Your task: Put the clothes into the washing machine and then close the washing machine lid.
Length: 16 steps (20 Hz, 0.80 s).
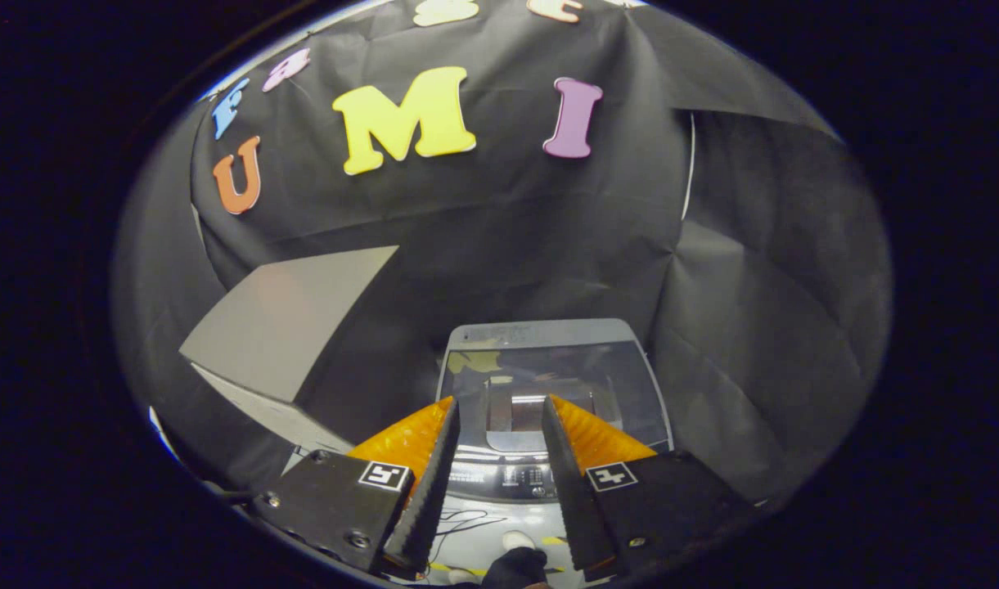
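Observation:
A grey top-loading washing machine (pixel 540 335) stands below and just beyond my fingers, against the black cloth wall. Its dark glass lid (pixel 622 393) lies flat and mirrors the booth. The control panel (pixel 507 483) on the machine's near edge shows in the gap between the fingers. My gripper (pixel 499 401) hovers above the machine, open, with nothing between its fingers. Through the gap between the fingertips I see the middle of the lid.
To the left of the machine stands a grey box-like unit (pixel 286 327) with a flat slanted top. Thin cables (pixel 466 523) lie on the pale floor in front of the machine. A dark rounded object (pixel 514 566) sits low between the finger bases.

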Each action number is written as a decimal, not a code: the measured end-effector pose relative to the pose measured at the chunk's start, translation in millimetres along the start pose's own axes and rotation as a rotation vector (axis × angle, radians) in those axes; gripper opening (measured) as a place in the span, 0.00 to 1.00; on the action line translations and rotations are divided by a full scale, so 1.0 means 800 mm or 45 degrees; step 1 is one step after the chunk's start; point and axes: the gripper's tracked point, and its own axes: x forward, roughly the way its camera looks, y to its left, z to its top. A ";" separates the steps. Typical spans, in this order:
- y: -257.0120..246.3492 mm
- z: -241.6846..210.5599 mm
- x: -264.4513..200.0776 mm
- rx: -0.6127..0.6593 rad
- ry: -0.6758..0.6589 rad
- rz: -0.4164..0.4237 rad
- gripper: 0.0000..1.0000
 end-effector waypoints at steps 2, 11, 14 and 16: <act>0.005 -0.008 -0.038 0.023 -0.057 -0.024 0.65; 0.023 -0.003 -0.206 0.027 -0.389 -0.070 0.65; 0.026 0.002 -0.255 0.008 -0.491 -0.050 0.65; 0.024 -0.003 -0.286 -0.007 -0.533 -0.026 0.65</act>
